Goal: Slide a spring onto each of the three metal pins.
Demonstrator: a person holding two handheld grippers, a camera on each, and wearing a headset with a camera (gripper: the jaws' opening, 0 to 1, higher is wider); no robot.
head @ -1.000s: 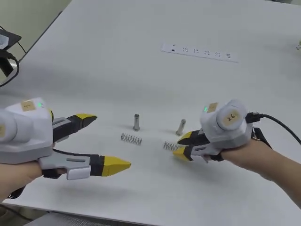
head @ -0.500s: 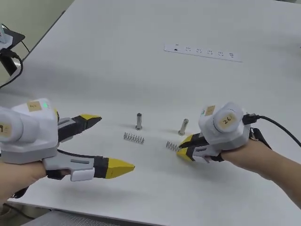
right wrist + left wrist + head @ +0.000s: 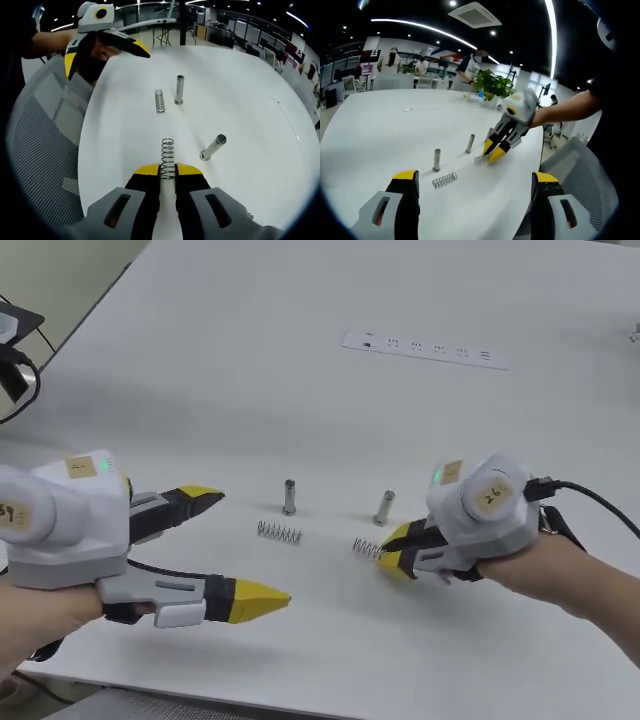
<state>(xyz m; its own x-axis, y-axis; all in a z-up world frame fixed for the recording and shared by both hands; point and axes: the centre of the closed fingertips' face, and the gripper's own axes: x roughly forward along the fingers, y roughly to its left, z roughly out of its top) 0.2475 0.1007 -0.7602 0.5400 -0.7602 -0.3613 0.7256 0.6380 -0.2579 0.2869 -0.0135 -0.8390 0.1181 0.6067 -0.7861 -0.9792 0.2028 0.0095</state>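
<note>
Right fingers (image 3: 146, 171) clamped on near end of spring (image 3: 167, 150); left fingers (image 3: 405, 176) spread wide, well apart from it

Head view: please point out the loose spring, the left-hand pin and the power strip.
loose spring (image 3: 279, 532), head view, middle of its coils.
left-hand pin (image 3: 289, 497), head view, middle of its shaft.
power strip (image 3: 425, 350), head view, middle of its top face.

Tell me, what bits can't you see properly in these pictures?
1. Spring, right gripper view: its near end is hidden between the closed tips of the right gripper.
2. Power strip, head view: too small to read its markings.
3. Black equipment, head view: cut off by the left edge.
</note>
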